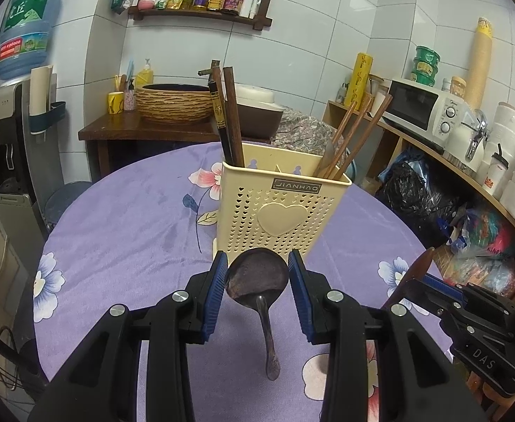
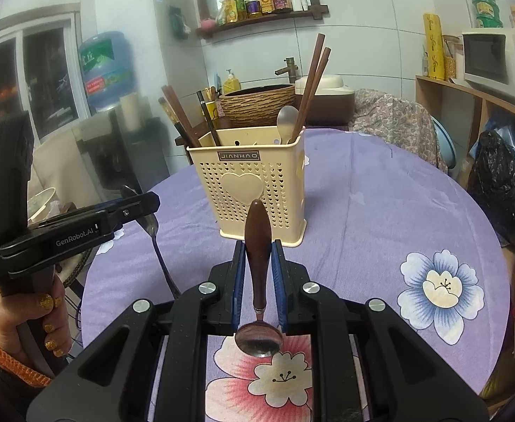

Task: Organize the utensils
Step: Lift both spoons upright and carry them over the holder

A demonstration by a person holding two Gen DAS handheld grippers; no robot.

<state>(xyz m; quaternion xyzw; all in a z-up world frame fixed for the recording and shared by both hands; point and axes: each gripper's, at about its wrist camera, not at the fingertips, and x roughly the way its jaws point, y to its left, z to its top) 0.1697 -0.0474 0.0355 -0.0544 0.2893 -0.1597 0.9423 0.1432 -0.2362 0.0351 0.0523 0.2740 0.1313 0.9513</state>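
A cream perforated utensil holder stands on the purple flowered tablecloth, with chopsticks and more chopsticks and a spoon on its right side. My left gripper is shut on the bowl of a dark metal spoon, whose handle hangs toward the camera. In the right wrist view the holder stands ahead. My right gripper is shut on a spoon with a brown wooden handle, handle pointing at the holder, steel bowl nearest the camera. The left gripper shows at left with its spoon.
The round table's edge curves at right. Black bags and a shelf with a microwave stand to the right. A water dispenser stands at left, and a basket sink sits behind the table.
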